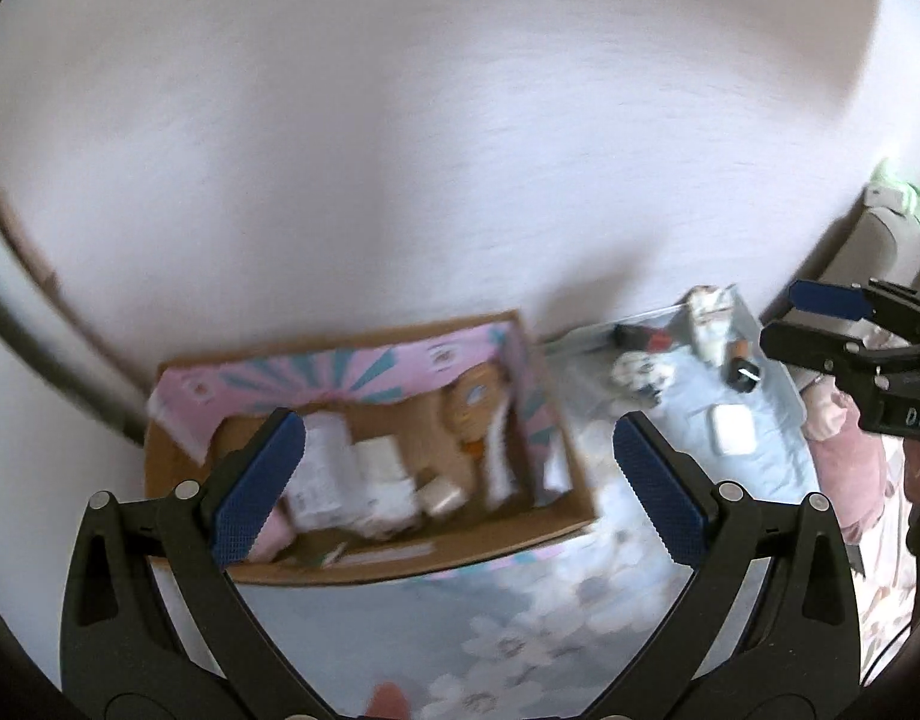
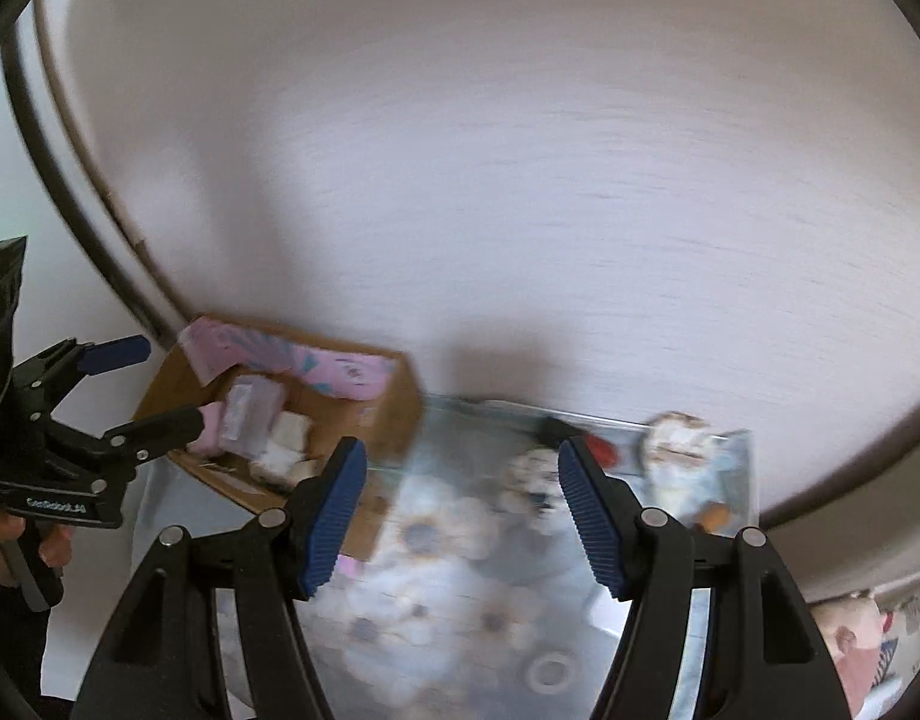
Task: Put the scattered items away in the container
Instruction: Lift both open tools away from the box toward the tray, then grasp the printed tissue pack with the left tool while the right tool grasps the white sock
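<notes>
Both the left gripper (image 1: 460, 468) and right gripper (image 2: 463, 510) hang spread and empty. The cardboard box (image 1: 520, 531) backs onto the wall (image 1: 460, 150); scattered items (image 1: 730, 372) lie just right, beside its edge.

The left gripper (image 1: 460, 480) has its fingers (image 1: 256, 486) spread wide, and the gap between them is free. Below this gap the cardboard box (image 1: 520, 534) is crowded with small packets. Right of the fingers, scattered items (image 1: 640, 375) lie close together on the flowered surface (image 1: 520, 630). The right gripper (image 2: 463, 516) is spread too; a white figurine (image 2: 529, 483) lies between its fingers. Behind everything the pale wall (image 1: 460, 150) closes the way.
</notes>
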